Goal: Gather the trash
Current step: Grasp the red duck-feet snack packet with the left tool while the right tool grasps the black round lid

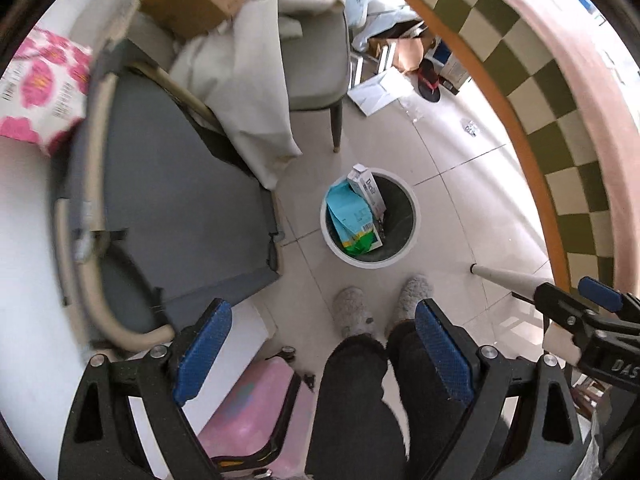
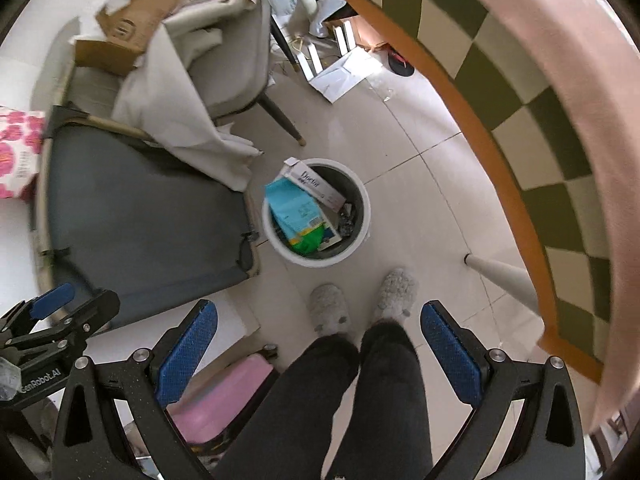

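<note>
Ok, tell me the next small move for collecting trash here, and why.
Probably swing toward the loose white papers on the floor beyond the chair: both the left gripper and right gripper are open and empty, and the bin already holds boxes.

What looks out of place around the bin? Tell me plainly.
The white box leans on the trash bin's rim with one end poking out above it, not fully inside. On the floor beyond, loose white papers and an open cardboard box lie scattered beside the chair. Nothing appears spilled.
</note>
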`<state>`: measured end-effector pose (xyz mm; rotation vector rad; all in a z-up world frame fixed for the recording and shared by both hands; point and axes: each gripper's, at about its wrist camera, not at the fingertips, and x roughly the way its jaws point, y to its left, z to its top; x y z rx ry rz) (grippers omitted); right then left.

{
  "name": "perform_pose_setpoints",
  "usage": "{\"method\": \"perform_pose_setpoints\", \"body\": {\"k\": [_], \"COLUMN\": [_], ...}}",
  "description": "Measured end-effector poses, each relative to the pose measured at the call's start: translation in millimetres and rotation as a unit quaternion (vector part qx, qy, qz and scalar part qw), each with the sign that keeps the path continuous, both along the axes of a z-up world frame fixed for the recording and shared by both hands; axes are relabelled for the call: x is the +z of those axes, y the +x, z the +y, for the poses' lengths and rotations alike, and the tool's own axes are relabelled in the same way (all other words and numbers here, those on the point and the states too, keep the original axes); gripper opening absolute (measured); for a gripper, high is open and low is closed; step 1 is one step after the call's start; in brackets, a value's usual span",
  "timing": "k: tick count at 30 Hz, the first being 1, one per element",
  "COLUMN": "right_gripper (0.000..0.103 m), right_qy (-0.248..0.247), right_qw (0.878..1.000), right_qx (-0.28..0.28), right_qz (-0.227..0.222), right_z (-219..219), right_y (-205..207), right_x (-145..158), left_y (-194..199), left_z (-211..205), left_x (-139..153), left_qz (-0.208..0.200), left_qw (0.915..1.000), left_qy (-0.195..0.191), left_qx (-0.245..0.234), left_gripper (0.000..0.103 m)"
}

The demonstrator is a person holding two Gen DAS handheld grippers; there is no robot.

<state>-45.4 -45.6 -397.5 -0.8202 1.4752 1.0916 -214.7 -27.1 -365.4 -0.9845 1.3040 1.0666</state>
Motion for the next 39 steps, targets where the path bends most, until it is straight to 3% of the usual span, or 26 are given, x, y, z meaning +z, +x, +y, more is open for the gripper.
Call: {"method": "perform_pose_setpoints", "body": {"k": [5,8,14,15,16,23,27,31,36,39], "right_gripper": [0.103,0.103,0.103,0.103,0.103,0.103,0.103,0.103,0.103,0.103], "right_qy": [0.035,0.067,0.108,0.108,0.109,0.073,0.049,0.032,0.014,0.017], "right_qw": [0.998,0.992,0.972,0.967,0.960,0.926,0.912,0.911,0.913,0.913], "right_qx": [-0.039,-0.098,-0.206,-0.228,-0.258,-0.367,-0.402,-0.407,-0.404,-0.402], "right_qz": [0.030,0.051,0.030,0.022,0.012,-0.056,-0.065,-0.053,-0.055,-0.066], "right_z": [-15.6,-24.9,-44.3,-49.7,-57.7,-79.1,-69.8,-44.3,-17.0,-6.6], "right_y": [21.0,63.6,176.3,202.3,239.4,444.4,553.1,609.4,634.5,639.3], "right_x": [62.2,102.7,148.8,153.4,156.8,134.9,98.6,59.0,24.8,19.3], "left_y": [26.3,65.9,187.2,207.4,233.2,421.9,511.4,577.4,616.3,631.7], "left_z": [6.4,19.2,48.3,52.1,57.5,94.4,108.6,123.9,137.0,141.9], "left_x": [63.3,98.0,142.7,146.9,148.8,123.5,96.8,75.5,65.1,59.3], "left_qz": [-0.015,-0.023,-0.025,-0.030,-0.030,-0.004,0.020,0.038,0.049,0.055], "left_qw": [0.9984,0.9942,0.9787,0.9739,0.9708,0.9545,0.9476,0.9414,0.9403,0.9385], "left_qy": [0.049,0.091,0.157,0.168,0.172,0.165,0.150,0.141,0.134,0.131], "left_qx": [-0.021,-0.053,-0.130,-0.149,-0.165,-0.248,-0.281,-0.304,-0.309,-0.315], "left_gripper": [0.094,0.094,0.094,0.103,0.103,0.103,0.103,0.103,0.103,0.103]}}
